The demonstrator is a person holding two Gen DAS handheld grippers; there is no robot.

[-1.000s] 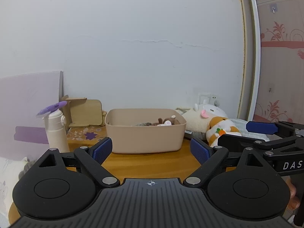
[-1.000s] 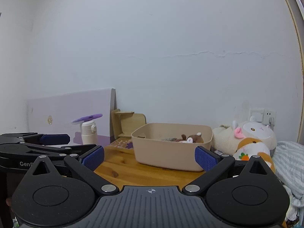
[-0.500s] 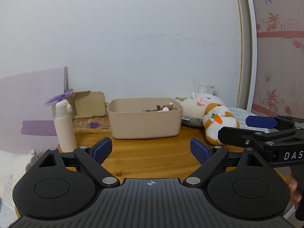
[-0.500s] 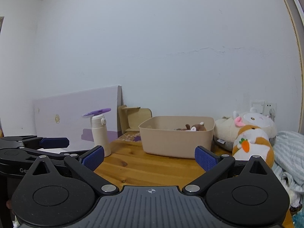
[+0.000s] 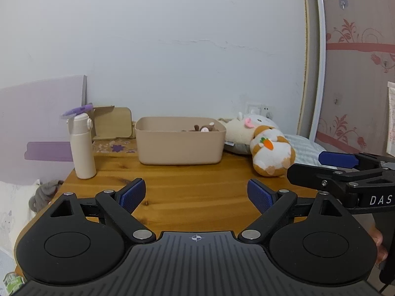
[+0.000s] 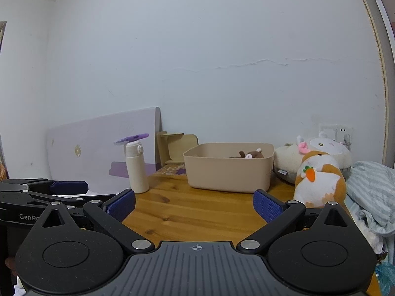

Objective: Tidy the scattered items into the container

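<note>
In the left wrist view, the left claw (image 5: 196, 194) is seen held wide apart with nothing between its blue pads, low over the near part of the wooden table (image 5: 192, 180), which suggests readiness for a pick rather than a carry. The beige container (image 5: 180, 140) is set at the back of the table near the wall, and a small brown plush (image 5: 205, 128) is already lying inside it. A white bottle (image 5: 82, 145) with a purple fan on top is stood upright to the left of the container, and an orange-and-white hamster plush (image 5: 271, 153) is lying at the table's right edge, just in front of a larger cream plush (image 5: 240, 133). The right claw (image 5: 328, 165) is seen from the side at the right margin, near the hamster plush but not touching it. In the right wrist view, that claw (image 6: 195, 206) is shown spread equally wide and empty, aimed over the table toward the container (image 6: 229, 170), with the hamster plush (image 6: 321, 182) just ahead on its right. The bottle (image 6: 137, 167) is seen standing to the left. The hamster plush is judged to be the likeliest item left to be tidied, being loose and within easy reach of the right claw.
</note>
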